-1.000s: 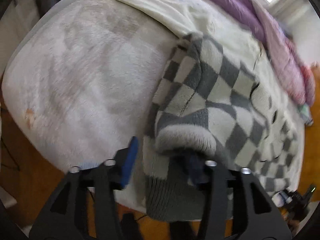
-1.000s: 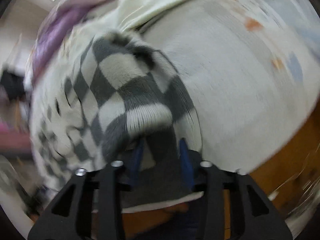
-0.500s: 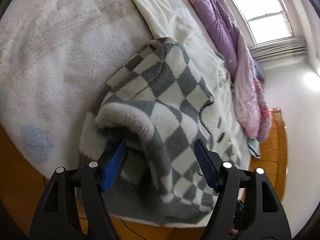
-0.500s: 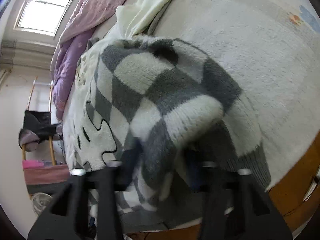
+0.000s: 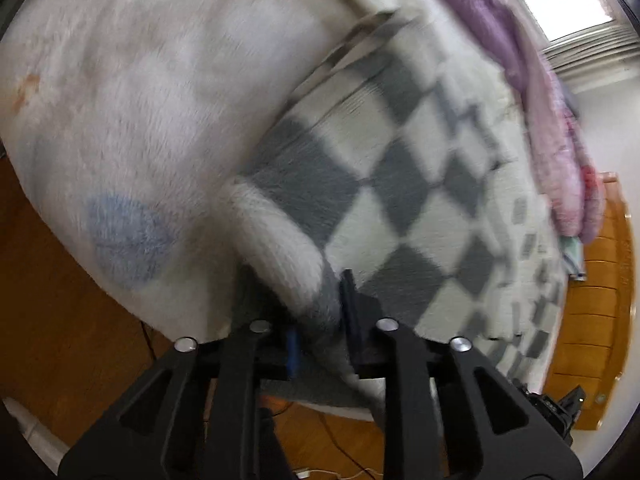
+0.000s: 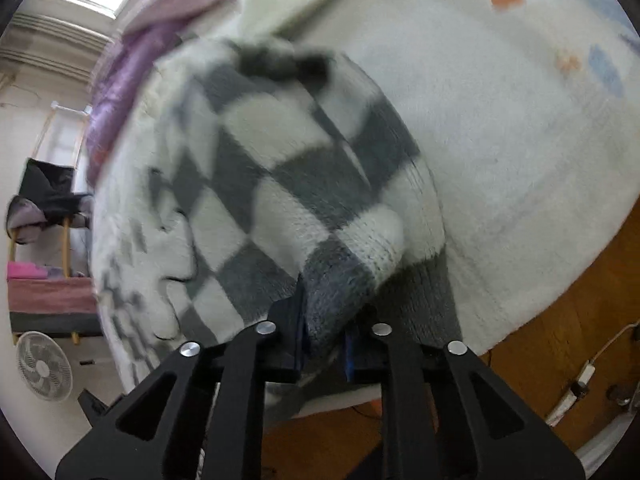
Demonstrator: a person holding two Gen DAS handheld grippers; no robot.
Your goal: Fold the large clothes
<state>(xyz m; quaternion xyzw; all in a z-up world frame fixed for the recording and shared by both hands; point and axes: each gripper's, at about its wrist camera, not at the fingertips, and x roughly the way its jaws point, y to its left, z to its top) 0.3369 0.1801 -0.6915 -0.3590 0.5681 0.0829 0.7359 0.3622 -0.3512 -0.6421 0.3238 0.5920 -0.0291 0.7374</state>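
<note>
Left wrist: fingers (image 5: 352, 304) closing on fuzzy checkered knit sweater (image 5: 400, 184); right gripper (image 6: 326, 332) opening, pinching it.

Grey-and-cream checked sweater (image 5: 400, 184); white blanket (image 5: 140, 100)

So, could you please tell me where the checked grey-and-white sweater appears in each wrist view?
Left wrist view: the checked sweater fills the centre and right, its near fold between the closing left gripper.
Right wrist view: it fills the centre and left, its hem bunched in the opening right gripper.
Shared landmark: the purple quilt, top right on the left wrist, top left on the right.
</note>
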